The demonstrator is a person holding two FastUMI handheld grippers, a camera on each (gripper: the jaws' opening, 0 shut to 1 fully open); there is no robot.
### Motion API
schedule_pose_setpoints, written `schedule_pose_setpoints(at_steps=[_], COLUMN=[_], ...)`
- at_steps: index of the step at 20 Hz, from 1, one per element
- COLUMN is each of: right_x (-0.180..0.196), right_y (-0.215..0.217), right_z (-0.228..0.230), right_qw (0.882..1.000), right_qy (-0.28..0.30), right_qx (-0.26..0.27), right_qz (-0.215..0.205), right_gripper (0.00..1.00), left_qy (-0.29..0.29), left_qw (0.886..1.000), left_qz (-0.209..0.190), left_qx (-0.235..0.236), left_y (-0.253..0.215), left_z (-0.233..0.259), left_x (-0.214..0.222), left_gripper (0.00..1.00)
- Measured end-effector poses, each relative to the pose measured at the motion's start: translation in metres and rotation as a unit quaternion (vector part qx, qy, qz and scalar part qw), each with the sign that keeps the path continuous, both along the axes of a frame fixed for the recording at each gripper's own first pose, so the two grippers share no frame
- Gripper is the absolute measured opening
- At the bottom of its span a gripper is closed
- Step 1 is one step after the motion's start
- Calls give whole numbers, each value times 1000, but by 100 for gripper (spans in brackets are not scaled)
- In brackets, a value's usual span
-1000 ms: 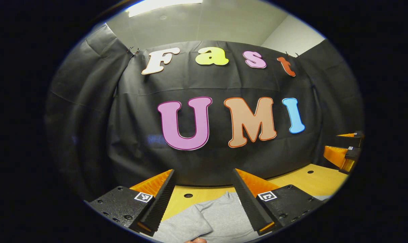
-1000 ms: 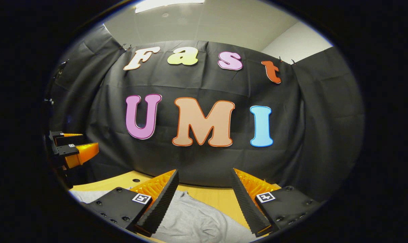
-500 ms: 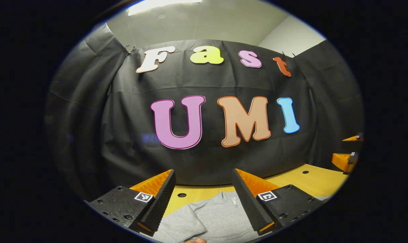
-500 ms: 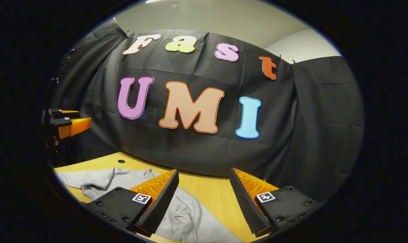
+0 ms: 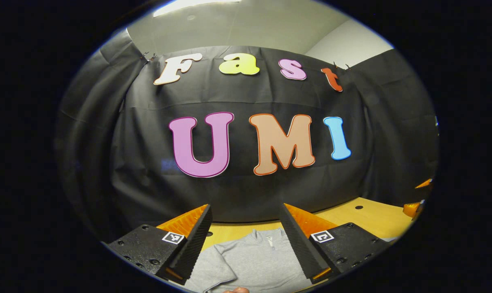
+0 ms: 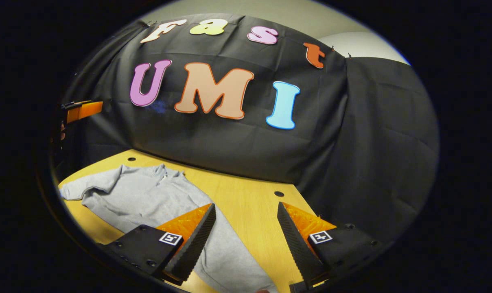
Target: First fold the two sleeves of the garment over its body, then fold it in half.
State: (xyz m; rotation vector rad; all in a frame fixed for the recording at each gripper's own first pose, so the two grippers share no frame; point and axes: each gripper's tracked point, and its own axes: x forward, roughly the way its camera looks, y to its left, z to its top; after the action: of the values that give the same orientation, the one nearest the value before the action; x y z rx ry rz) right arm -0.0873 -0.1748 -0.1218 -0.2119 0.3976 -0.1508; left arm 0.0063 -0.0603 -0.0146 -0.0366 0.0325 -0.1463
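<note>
Left gripper (image 5: 246, 234): jaws stand wide apart, nothing between the fingers, raised above the tabletop. Below and between the jaws lies the grey long-sleeved fleece garment (image 5: 254, 260), flat on the light wooden table (image 5: 368, 215). Its collar with a short placket sits just beyond the gap between the jaws. One sleeve already lies folded inward over the body, its edge showing just inside the left-hand finger. The garment's lower part is cut off at the bottom of the left gripper view, where a small bit of a fingertip shows. Round holes dot the tabletop beyond the jaws and off past the right-hand finger.

Right gripper (image 6: 246, 234): jaws likewise wide apart and empty, tilted down toward the table (image 6: 246, 203). The garment (image 6: 148, 199) lies ahead and off beyond the left-hand finger; its near edge runs under that finger and into the gap between the jaws. Collar points away toward the black cloth wall (image 6: 351, 134). A sleeve lies bunched across the far side of the body, well beyond the left-hand finger. The other sleeve is not clearly made out from here. Bare wood fills the gap ahead of the right-hand finger.

Far out past the left-hand finger in the right gripper view, the left gripper (image 6: 81, 110) hangs high against the wall, well apart from the garment.
</note>
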Motion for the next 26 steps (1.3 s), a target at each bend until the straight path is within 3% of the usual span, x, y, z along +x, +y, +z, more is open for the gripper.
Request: schedule_pose_setpoints(at_steps=[9,17,23,26], right_x=[-54,-123,-162,-178], right_y=[-45,-76,-80,-82], right_z=[-74,-152,-184,-195], right_qw=[994,974,958,950], right_qy=[106,225,283,305], right_qx=[8,31,51,61], right_qz=[-14,-25,-19,-18], right_gripper=[98,98,98,98], left_qy=[9,16,23,25], left_qw=[1000,1000,999,999], left_qz=[-22,-24,-30,-31], left_qx=[0,4,7,8], left_y=[-25,-38,-53,-60], left_z=[-8,-11,-15,-15], left_x=[-4,-5,-5,-6], left_gripper=[96,94,100,96])
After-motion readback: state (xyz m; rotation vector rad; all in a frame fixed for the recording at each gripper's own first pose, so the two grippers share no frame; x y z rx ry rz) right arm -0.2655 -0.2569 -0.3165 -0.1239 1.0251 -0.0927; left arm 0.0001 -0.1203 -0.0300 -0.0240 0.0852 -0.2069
